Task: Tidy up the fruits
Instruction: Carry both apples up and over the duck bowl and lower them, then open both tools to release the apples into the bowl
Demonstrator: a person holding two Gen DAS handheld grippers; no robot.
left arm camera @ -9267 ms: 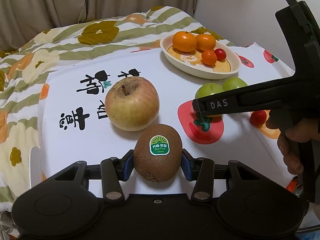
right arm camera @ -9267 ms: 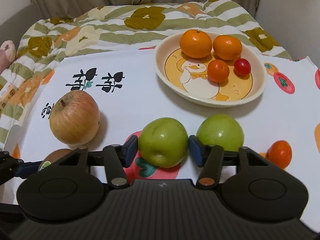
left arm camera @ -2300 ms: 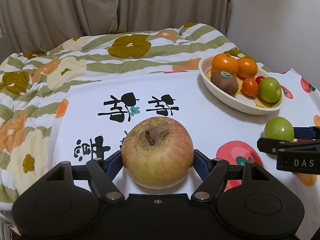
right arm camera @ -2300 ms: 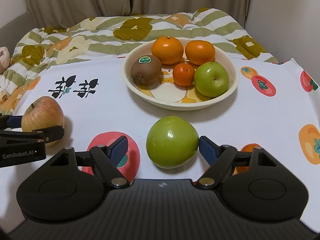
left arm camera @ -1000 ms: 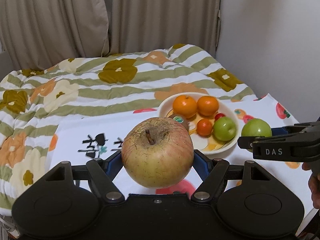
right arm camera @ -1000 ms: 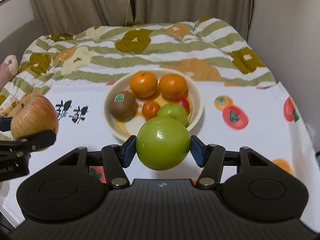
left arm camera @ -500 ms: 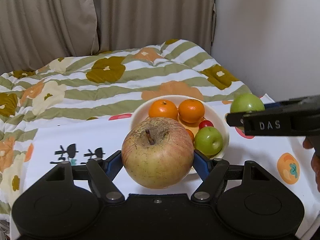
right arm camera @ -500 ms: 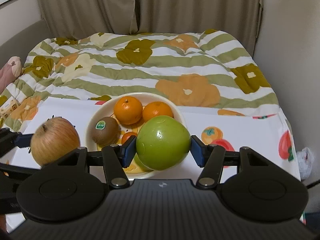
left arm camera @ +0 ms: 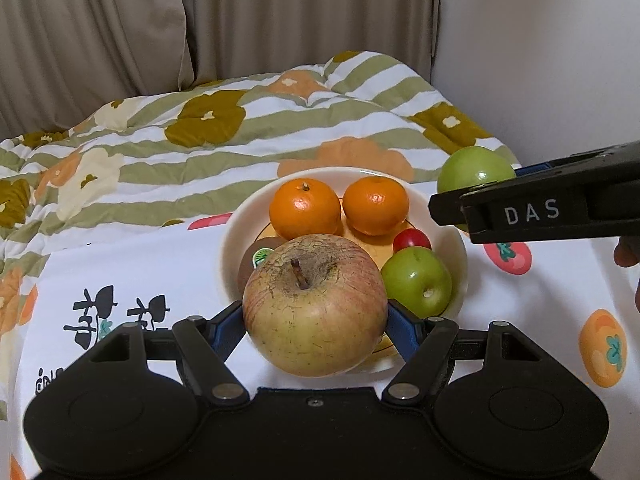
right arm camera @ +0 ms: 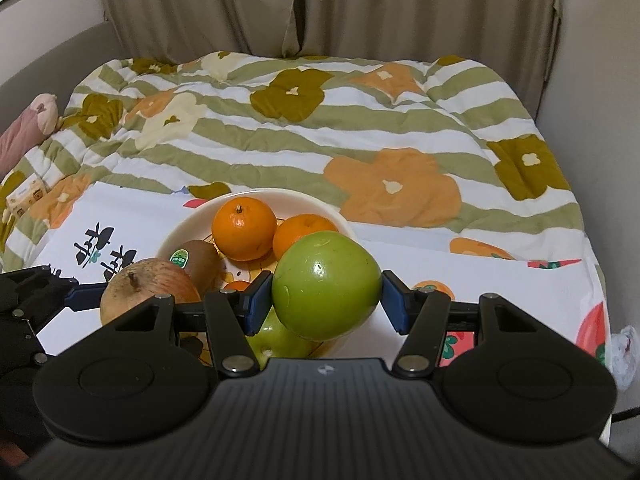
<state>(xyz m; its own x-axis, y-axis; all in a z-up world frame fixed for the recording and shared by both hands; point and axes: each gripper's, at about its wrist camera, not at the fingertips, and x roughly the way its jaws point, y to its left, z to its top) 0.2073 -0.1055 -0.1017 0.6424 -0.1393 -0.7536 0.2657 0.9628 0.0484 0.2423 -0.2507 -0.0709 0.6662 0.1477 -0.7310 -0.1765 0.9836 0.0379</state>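
Note:
My left gripper [left arm camera: 315,322] is shut on a big yellow-red apple [left arm camera: 315,304] and holds it in the air over the near rim of the white bowl [left arm camera: 236,232]. My right gripper [right arm camera: 326,300] is shut on a green apple [right arm camera: 326,290], held above the bowl's right side [right arm camera: 344,224]; it also shows in the left wrist view [left arm camera: 474,170]. The bowl holds two oranges [left arm camera: 305,210], a kiwi [left arm camera: 256,254], a cherry tomato [left arm camera: 412,239] and another green apple [left arm camera: 418,282].
The bowl stands on a white cloth with fruit prints and black characters [left arm camera: 120,272]. A striped floral quilt [right arm camera: 320,136] lies behind it. Curtains and a wall stand at the back. A pink soft toy [right arm camera: 28,128] lies at far left.
Both grippers have moved forward with their fruit, closer over the bowl. The green apple in the right gripper now hangs over the bowl's right side.

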